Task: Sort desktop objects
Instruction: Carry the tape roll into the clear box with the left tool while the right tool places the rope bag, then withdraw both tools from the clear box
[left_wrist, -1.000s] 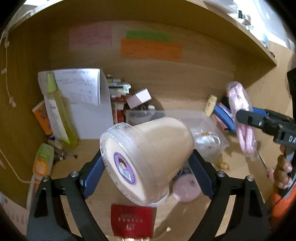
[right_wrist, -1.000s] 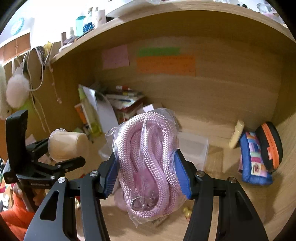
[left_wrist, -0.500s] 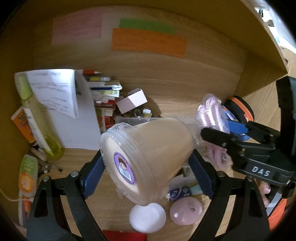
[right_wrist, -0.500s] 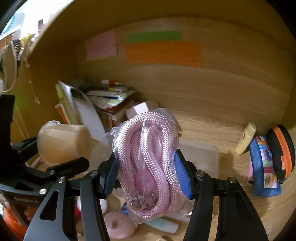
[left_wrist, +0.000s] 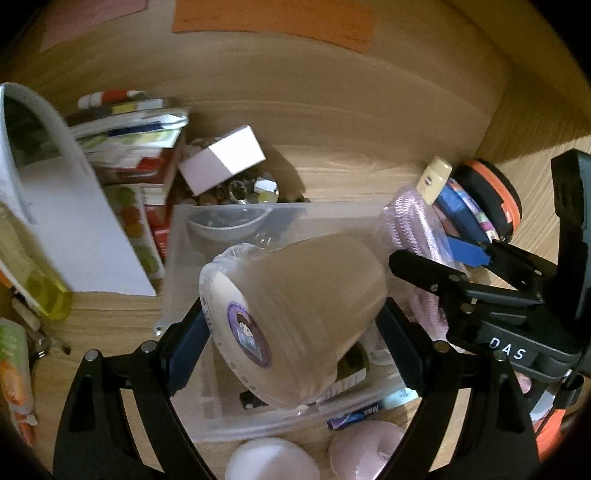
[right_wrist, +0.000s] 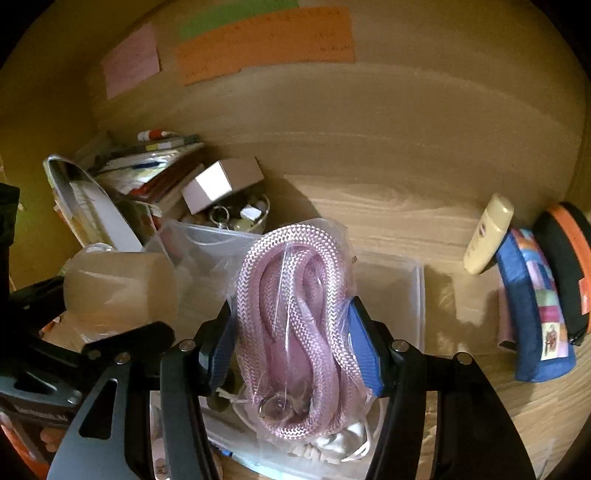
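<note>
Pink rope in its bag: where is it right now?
The bagged pink rope is clamped in the right gripper, above the clear plastic bin, right of the lidded cup.

Right gripper (right_wrist: 295, 332): closed on a bagged pink rope (right_wrist: 295, 332), which is clamped between its blue pads (right_wrist: 364, 350).
Clear bin (right_wrist: 410, 280): seen on the desk (right_wrist: 388, 206) directly under the rope.
Left gripper (right_wrist: 110, 317): seen at the left edge of the view, closed on a beige lidded cup (right_wrist: 118, 288) that is held on its side.
Back left corner of the desk: occupied by stacked books (right_wrist: 155, 166) and a white box (right_wrist: 221, 181).
Right edge of the desk: a cream tube (right_wrist: 487, 236) is leaned on a blue pouch (right_wrist: 535, 310), beside an orange-rimmed case (right_wrist: 569, 273).
</note>
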